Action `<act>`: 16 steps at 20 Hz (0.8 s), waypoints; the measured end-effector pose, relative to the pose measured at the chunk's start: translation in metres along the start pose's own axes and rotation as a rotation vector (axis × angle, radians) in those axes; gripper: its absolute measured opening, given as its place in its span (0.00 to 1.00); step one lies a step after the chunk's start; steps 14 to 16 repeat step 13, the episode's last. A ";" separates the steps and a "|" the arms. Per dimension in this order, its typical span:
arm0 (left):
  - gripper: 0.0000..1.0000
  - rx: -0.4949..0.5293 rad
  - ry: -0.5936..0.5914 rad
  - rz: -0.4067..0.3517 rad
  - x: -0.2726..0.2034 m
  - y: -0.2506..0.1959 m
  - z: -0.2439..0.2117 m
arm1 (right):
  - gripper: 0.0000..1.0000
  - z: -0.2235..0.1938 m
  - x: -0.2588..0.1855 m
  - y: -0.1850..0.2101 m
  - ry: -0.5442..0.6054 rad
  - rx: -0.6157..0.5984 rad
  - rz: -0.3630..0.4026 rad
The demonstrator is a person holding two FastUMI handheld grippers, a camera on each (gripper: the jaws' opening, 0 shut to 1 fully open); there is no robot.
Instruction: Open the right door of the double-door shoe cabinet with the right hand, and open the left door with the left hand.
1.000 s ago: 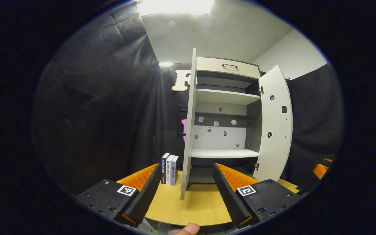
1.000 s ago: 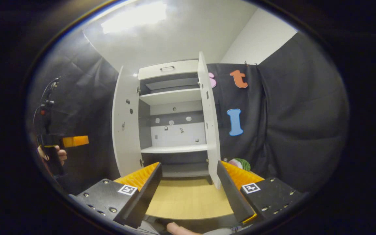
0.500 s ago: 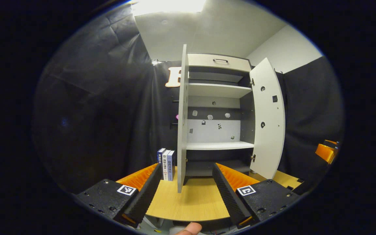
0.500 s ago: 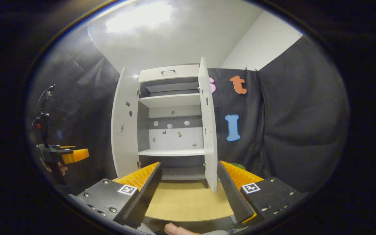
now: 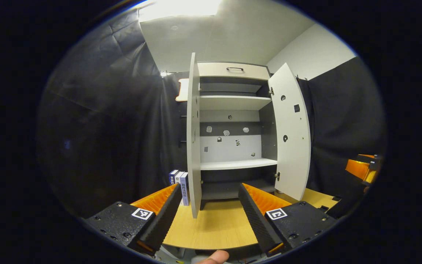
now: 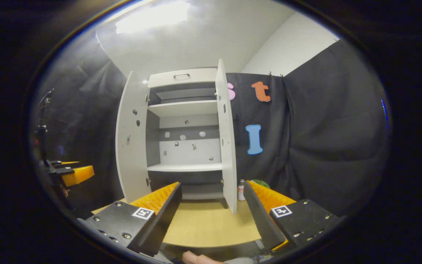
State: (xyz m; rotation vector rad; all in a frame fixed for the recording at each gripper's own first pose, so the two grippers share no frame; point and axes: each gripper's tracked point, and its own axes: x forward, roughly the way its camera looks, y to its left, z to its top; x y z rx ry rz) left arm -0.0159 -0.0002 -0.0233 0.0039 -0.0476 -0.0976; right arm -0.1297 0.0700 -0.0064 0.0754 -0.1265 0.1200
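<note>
Evidently done: shoe cabinet (image 5: 233, 128) with left door (image 5: 193, 139) and right door (image 5: 291, 135) swung wide; left gripper (image 5: 209, 214) and right gripper (image 6: 211, 212) parted, empty, well clear in front.

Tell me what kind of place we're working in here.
Likely a staged recording booth, not a lived-in home: black cloth walls surround a small shoe cabinet standing on a wooden tabletop, both doors open, shelves bare, with a few books beside it.
</note>
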 end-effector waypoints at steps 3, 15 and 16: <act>0.96 -0.009 0.008 -0.007 0.000 0.000 -0.003 | 0.98 0.002 0.000 -0.004 -0.005 -0.003 -0.008; 0.96 -0.019 -0.010 -0.016 0.000 -0.002 0.001 | 1.00 -0.008 -0.001 0.008 0.000 -0.025 0.027; 0.96 -0.019 -0.010 -0.016 0.000 -0.002 0.001 | 1.00 -0.008 -0.001 0.008 0.000 -0.025 0.027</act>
